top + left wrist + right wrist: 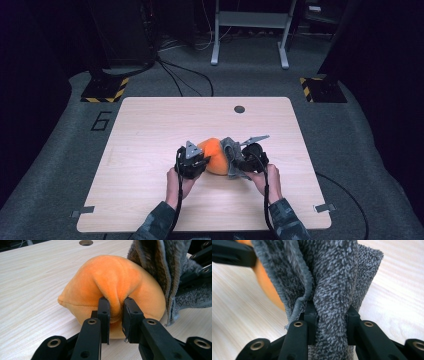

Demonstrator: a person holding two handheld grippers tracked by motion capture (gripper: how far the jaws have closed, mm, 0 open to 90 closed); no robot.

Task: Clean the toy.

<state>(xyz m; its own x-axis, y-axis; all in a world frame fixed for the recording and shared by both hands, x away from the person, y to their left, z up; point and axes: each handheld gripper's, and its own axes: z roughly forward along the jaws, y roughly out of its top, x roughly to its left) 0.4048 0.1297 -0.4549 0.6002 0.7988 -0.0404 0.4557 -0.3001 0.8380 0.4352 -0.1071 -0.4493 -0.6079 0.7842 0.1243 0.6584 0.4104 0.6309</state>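
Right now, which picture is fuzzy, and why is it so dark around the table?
High view: the lit table sits among dark curtains and floor. Left gripper view: sharp on the orange plush. Right gripper view: the grey cloth is sharp, while the wood beside it is smeared by blur.

grey cloth (332,277) cut off above

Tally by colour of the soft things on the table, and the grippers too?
Orange: 1, plush cushion, pinched by the left gripper
Grey: 1, towel, clamped in the right gripper
Black: 2, the grippers
Total: 4
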